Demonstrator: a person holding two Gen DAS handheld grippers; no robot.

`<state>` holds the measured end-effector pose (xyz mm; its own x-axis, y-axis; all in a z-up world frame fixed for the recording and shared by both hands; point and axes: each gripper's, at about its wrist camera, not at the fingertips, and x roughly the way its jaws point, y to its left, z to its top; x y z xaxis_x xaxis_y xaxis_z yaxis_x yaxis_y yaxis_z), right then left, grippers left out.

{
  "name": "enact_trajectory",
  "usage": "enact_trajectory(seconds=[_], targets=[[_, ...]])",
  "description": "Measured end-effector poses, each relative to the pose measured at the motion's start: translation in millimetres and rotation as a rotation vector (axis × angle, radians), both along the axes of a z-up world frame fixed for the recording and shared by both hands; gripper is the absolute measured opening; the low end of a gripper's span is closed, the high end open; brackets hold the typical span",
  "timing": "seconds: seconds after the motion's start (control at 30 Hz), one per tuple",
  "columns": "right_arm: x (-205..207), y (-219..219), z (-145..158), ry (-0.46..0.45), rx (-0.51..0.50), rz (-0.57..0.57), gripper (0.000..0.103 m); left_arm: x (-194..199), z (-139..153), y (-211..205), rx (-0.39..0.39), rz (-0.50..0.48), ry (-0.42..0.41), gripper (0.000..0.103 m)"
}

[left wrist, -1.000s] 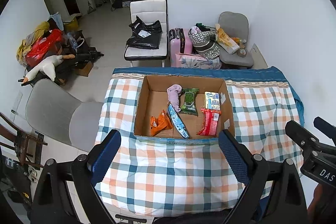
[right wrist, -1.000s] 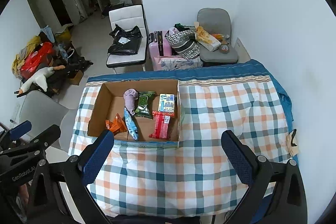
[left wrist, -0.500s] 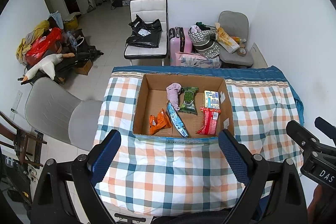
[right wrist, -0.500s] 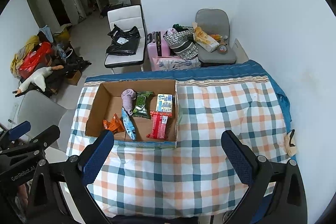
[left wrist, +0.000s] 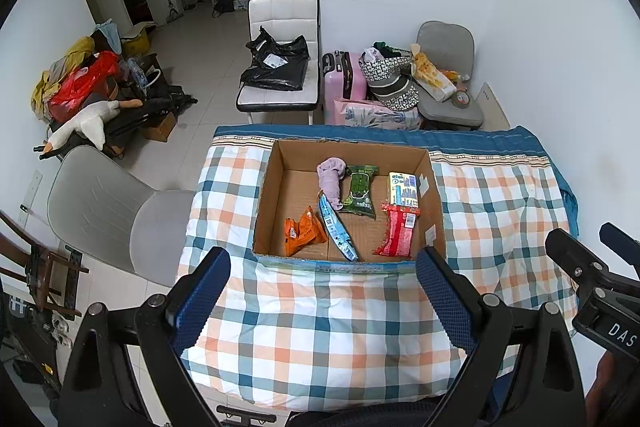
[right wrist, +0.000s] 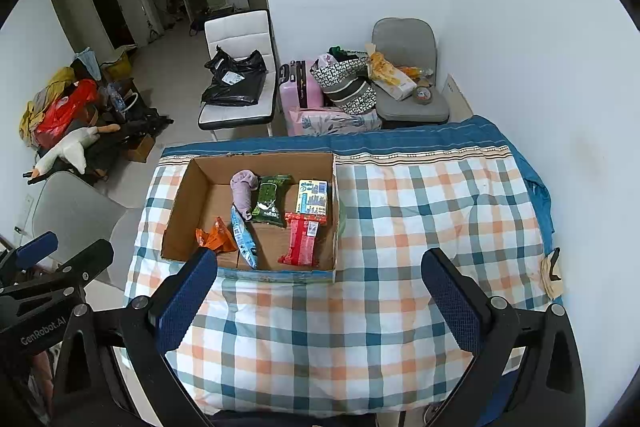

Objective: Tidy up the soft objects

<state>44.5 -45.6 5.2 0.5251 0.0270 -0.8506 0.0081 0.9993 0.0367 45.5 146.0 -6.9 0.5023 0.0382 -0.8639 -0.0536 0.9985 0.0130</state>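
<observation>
Hovering above the checked blanket (left wrist: 320, 327), we hold our left gripper (left wrist: 322, 285) spread wide and empty before the cardboard box (left wrist: 264, 211) containing orange packet (left wrist: 302, 231), purple cloth (left wrist: 332, 179) and red packet (left wrist: 396, 233), right gripper (right wrist: 320, 285) likewise agape

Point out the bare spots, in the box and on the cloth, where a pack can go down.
Inside the brown cardboard box, the left half is bare, bordered by the left wall and the orange packet. The right half is crowded with packs. Outside, the checked cloth is bare between the box and the white wall.
</observation>
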Motion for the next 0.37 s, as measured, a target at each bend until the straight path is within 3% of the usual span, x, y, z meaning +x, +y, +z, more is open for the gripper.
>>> enact_trajectory(seconds=[0.37], targets=[[-0.1, -0.3, -0.3, 0.002, 0.002, 0.001, 0.103, -1.6, 2.4, -3.3, -0.001, 0.001, -0.007, 0.095]])
